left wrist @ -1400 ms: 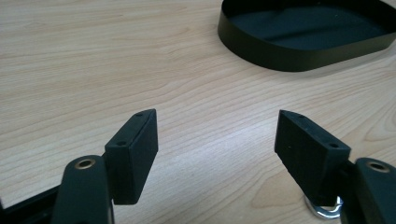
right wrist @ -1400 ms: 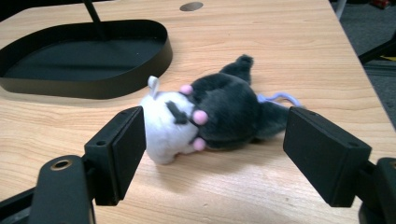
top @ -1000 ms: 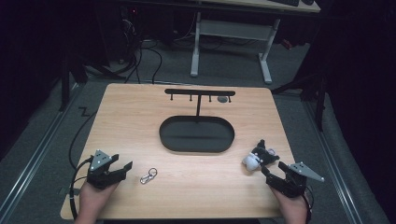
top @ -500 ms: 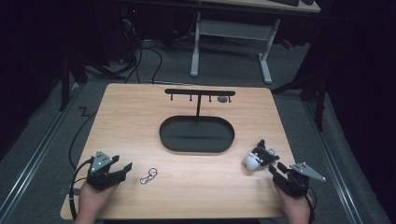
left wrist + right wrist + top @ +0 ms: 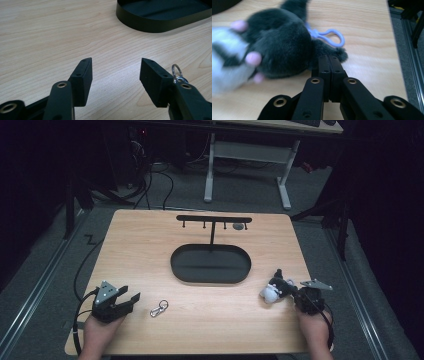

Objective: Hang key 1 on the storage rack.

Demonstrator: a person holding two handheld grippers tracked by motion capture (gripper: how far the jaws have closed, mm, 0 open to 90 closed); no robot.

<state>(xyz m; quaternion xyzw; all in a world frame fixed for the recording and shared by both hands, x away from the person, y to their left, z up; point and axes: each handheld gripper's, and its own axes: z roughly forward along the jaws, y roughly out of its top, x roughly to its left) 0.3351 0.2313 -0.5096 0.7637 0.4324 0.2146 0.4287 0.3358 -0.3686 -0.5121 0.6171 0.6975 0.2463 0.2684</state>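
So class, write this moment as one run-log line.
left claw: open, near key ring | right claw: shut, at plush toy | tray: empty

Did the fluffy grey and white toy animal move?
Yes. The fluffy grey and white toy animal slid slightly toward the person's side of the table, away from the black oval tray, pulled by the right gripper.

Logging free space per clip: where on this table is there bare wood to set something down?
The whole left half beyond the left tool and beside the oval tray is bare, as is the near middle between the key ring and the plush toy. It is crowded at the right tool.
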